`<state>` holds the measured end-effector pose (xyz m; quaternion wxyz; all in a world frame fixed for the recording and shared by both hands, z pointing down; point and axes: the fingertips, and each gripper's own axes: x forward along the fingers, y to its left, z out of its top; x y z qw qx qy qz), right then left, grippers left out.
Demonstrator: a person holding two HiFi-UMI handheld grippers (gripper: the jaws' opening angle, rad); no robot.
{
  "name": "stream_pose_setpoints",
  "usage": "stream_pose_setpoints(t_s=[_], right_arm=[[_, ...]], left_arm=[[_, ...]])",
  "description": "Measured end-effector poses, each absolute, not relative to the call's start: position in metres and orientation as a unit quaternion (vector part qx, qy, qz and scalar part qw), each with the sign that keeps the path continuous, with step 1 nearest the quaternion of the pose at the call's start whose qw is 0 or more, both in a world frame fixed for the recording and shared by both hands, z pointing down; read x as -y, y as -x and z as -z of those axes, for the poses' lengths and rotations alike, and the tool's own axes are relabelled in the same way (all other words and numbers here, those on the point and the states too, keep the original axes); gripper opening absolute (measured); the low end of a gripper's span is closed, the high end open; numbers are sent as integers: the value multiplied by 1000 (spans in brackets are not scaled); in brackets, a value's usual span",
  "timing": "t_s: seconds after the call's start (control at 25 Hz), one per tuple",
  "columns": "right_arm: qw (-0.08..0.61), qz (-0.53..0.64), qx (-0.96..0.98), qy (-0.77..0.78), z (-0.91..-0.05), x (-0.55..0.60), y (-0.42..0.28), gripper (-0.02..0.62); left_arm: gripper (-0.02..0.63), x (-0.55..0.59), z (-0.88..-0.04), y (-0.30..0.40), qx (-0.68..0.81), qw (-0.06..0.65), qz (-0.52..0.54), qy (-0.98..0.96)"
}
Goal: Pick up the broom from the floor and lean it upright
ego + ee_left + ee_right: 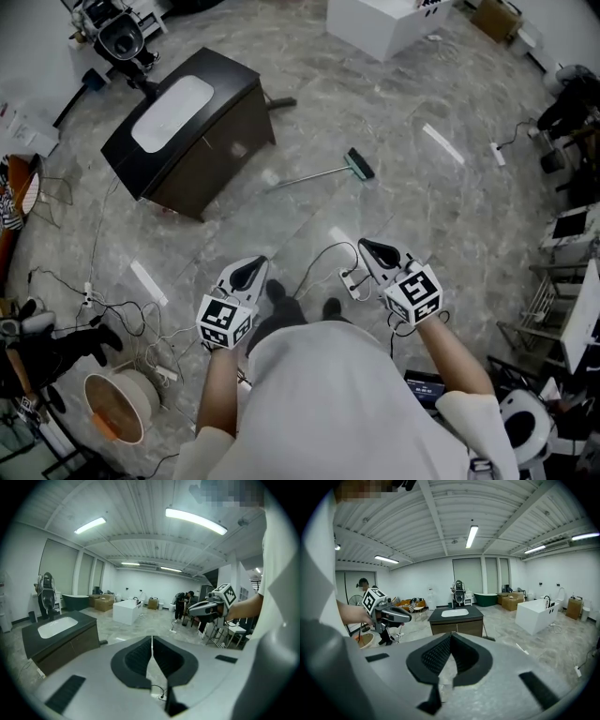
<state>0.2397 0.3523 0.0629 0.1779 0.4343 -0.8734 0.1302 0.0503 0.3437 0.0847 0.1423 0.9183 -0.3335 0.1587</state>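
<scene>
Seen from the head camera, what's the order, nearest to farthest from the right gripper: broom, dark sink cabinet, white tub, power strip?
1. Power strip, on the floor by the person's feet, beside the right gripper.
2. Broom, lying on the floor ahead.
3. Dark sink cabinet, ahead to the left.
4. White tub, farthest, at the top edge.

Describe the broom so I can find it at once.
Find the dark cabinet with the white basin. Right of it, flat on the grey floor, lies the broom. Its thin pale handle ends in a teal brush head, unlike the black cables nearby.
</scene>
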Motion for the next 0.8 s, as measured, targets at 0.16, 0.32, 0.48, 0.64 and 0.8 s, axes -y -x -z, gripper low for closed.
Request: stream_pose_setpoints(t_s=[0.16,0.32,0.48,0.64,0.8], right_arm=[[177,-145,862,-452,-69,-326,-231,0],[179,-149,856,-462,-72,-293,-210,0],[181,-156,849,-471,-74,-268,-198,0],[186,-163,842,-479,-78,-249,-181,0],[196,-167,836,-485,-83,-226,-167,2]], left_arm=[[11,-315,-94,-35,319,149,-166,-921],[11,-279,-97,-13,307,145,-170,-925],[11,-248,-102,-2,291,142,-176,-929],[11,-227,-107,13,273,142,-182,-934],[11,-202,-111,28,259,146,-182,-937]])
